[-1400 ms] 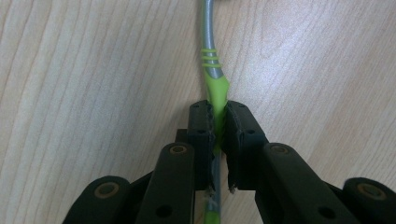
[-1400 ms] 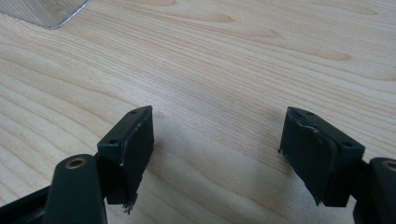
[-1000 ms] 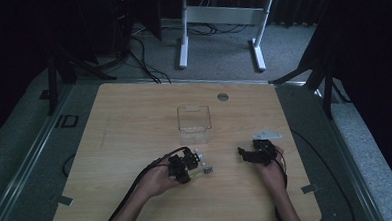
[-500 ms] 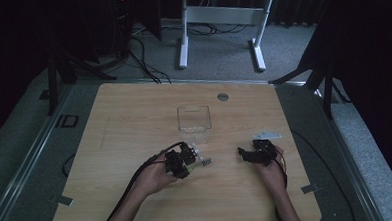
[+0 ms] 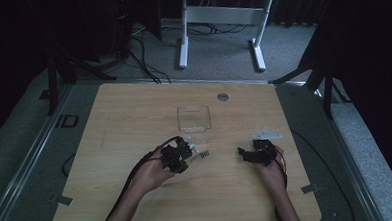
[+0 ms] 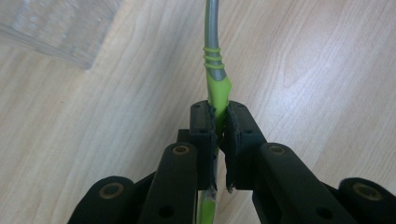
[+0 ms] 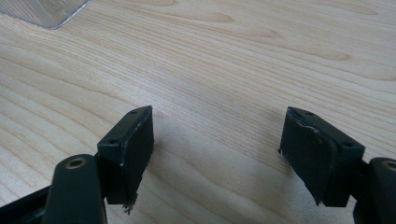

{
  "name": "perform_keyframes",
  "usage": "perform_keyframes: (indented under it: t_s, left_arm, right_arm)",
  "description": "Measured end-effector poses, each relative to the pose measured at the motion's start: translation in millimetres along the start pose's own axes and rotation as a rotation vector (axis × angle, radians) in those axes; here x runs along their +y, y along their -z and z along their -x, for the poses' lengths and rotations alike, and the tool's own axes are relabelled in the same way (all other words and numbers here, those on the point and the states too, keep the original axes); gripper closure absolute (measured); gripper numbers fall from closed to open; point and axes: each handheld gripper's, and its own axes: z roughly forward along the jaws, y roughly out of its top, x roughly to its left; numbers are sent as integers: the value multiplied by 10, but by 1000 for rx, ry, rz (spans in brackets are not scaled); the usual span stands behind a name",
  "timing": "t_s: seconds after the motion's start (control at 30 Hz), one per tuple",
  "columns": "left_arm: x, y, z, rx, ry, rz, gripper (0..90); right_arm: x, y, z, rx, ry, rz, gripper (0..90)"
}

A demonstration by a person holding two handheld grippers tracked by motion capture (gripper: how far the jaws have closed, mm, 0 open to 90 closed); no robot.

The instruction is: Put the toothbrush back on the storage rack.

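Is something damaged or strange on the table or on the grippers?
Nothing is spilled or askew. The one small oddity: the pads on the right gripper fingers look frayed at their edges. The left gripper holds a green-handled utensil cleanly; the clear container stands upright.

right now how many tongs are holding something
1. The left tongs are shut on a green-handled utensil, near the clear container. The right tongs are open over bare table, holding nothing.
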Motion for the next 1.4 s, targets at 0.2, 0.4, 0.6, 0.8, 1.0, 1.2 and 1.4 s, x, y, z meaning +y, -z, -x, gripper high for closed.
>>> perform_keyframes:
  t_s: [0.2,0.4,0.6,0.8,1.0,1.2,1.4]
  left_arm:
    - [14,16,-4,3,9,19,824]
    - [16,31,-4,5,10,27,825]
    - [29,129,-26,14,28,77,824]
    - [31,185,-48,18,36,104,824]
    - [30,222,-68,25,49,130,823]
    - [24,253,-86,32,65,160,823]
    - [18,286,-102,42,74,180,823]
  right_arm:
    - [3,-3,0,1,1,0,257]
    - [3,-3,1,1,2,0,257]
    - [4,-4,0,1,1,0,257]
    - [4,-3,0,1,1,0,257]
    - [3,-4,0,1,1,0,257]
    - [4,-4,0,1,1,0,257]
    - [4,-4,0,1,1,0,257]
